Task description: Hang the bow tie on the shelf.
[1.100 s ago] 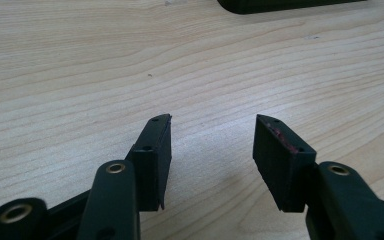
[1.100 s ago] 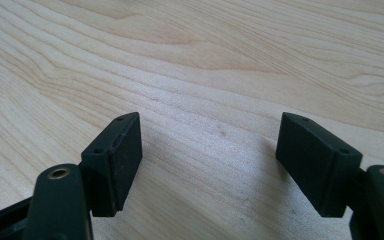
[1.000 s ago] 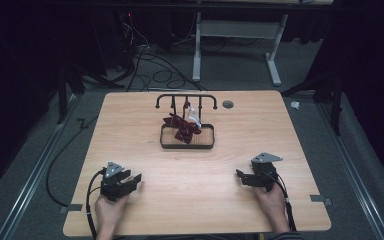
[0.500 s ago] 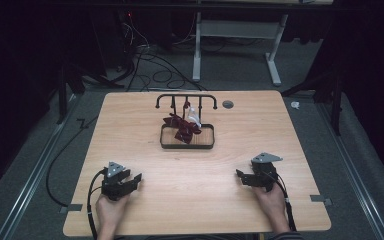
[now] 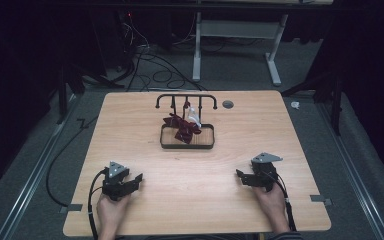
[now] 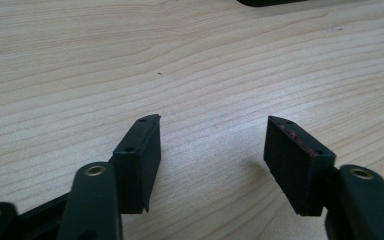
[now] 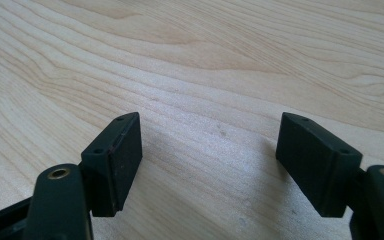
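High view first: you have the pale wooden table in front of you, and both of your hands rest near its near edge. Your left gripper lies towards the near left corner, your right gripper towards the near right corner, and each points inward across the bare wood with nothing between its jaws. Well away from both, just behind the middle of the table, sits the shallow black-rimmed wooden tray. A crumpled dark red cloth lies in the tray's left half and hangs partly over its back rim. Just behind the tray, near the far edge, stands the black metal rack with hooks. A small white thing sits beside the cloth under the rack; from this distance I can't make out what it is. A small round grey grommet is set into the table just right of the rack.

Left gripper view: your two black jaws are spread wide over bare wood grain, having just been opening, and nothing lies between them. A dark edge shows at the top, probably the tray.

Right gripper view: your jaws are spread wide here too, just above the plain wood, gripping nothing.
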A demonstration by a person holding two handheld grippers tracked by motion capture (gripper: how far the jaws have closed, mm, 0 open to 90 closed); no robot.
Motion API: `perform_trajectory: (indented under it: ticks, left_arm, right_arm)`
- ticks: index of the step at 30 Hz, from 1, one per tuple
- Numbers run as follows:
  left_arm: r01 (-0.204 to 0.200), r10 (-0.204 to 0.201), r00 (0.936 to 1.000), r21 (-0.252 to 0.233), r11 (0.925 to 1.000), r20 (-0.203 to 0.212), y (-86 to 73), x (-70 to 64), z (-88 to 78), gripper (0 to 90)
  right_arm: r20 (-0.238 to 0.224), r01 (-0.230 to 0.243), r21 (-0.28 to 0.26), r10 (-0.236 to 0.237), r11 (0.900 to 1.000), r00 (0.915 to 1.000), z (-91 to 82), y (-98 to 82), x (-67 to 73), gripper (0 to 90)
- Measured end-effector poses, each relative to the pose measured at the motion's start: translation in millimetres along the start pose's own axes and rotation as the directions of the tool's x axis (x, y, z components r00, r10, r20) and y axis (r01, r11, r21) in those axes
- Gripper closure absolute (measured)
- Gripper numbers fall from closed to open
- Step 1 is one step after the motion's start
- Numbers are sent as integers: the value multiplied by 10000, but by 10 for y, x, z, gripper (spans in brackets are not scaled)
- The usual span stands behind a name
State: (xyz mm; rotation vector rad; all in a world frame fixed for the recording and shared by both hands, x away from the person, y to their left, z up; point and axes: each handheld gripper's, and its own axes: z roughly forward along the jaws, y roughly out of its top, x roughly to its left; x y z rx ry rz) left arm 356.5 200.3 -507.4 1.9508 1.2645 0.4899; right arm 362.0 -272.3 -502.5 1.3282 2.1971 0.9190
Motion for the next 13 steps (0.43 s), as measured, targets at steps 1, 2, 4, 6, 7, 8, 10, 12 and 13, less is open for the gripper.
perform_trajectory:
  ticks: [1,2,4,6,7,8,10,12,13]
  left_arm:
    - [-93,94,9999,18,10000,-104,0,-20,5,391]
    - [-174,175,9997,66,9998,-142,2,-26,5,387]
    - [-285,287,9993,89,9996,-232,2,-39,9,386]
    - [-337,340,9990,98,9994,-274,2,-50,12,385]
    - [-405,409,9986,131,9991,-334,3,-58,14,384]
    - [-448,452,9983,135,9989,-363,3,-63,16,383]
    - [-428,433,9985,148,9990,-343,3,-60,14,380]
    - [-413,417,9986,133,9991,-338,3,-58,14,380]
    - [-407,412,9986,142,9991,-322,4,-57,13,380]
  right_arm:
    - [0,0,3,0,10000,10000,0,0,0,278]
    - [0,2,2,-2,10000,10000,0,0,0,278]
    - [1,2,4,-2,10000,10000,0,0,0,278]
    - [1,4,3,-4,10000,10000,0,0,0,278]
    - [-2,0,4,0,10000,10000,-1,0,0,278]
    - [-1,-1,4,1,10000,10000,0,0,0,278]
    - [0,0,2,0,10000,10000,0,0,0,278]
    - [-1,-3,3,3,10000,10000,0,0,0,278]
    - [1,0,4,0,10000,10000,0,0,0,278]
